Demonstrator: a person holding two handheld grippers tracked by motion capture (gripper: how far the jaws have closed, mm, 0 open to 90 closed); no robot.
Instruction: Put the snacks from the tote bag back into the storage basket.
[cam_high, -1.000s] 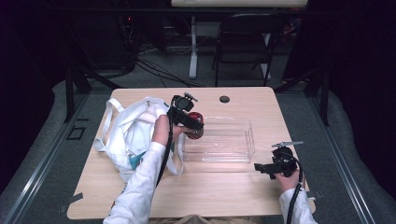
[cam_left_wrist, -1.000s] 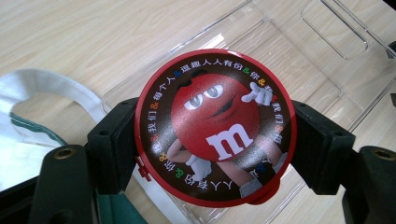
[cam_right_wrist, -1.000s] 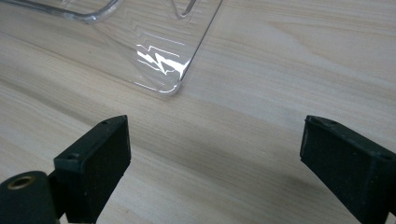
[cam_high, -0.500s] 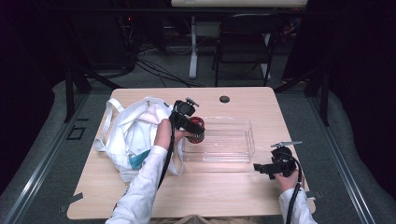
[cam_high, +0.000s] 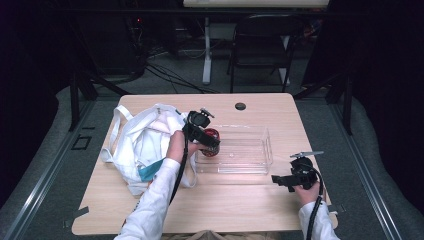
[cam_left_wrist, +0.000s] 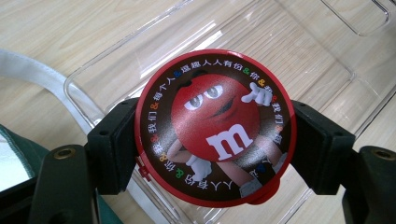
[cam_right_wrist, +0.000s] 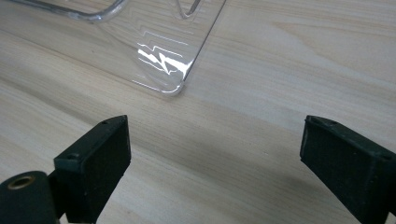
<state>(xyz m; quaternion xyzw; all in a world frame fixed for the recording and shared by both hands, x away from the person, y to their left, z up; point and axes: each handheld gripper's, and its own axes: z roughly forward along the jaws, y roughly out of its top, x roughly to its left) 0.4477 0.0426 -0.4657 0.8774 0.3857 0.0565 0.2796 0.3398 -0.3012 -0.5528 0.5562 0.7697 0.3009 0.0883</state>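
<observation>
Presently listed, 1 round red candy tin with a cartoon face and a white "m" on its lid (cam_left_wrist: 215, 128): clamped at its 2 opposite sides between the black jaws of the left gripper (cam_high: 206, 139), lid facing that gripper's camera. In the high view the tin (cam_high: 212, 136) hangs at the left end of the clear rectangular plastic tray (cam_high: 265, 150), above its floor; whether it touches the floor cannot be told.

Item 2, the tray: lies near the middle of the light wooden table (cam_high: 235, 200), its transparent floor visible behind the tin in the left gripper view (cam_left_wrist: 299, 51).

Item 3, 1 white cloth tote bag with a teal patch (cam_high: 142, 150): slumped on the table just left of the tray, beside the left hand (cam_high: 176, 146).

Item 4, the right gripper (cam_high: 280, 180): held low over the table near the tray's right front corner, apart from it. Its jaws stand wide apart with nothing between them, bare wood beneath, and a tray corner (cam_right_wrist: 173, 70) ahead.
</observation>
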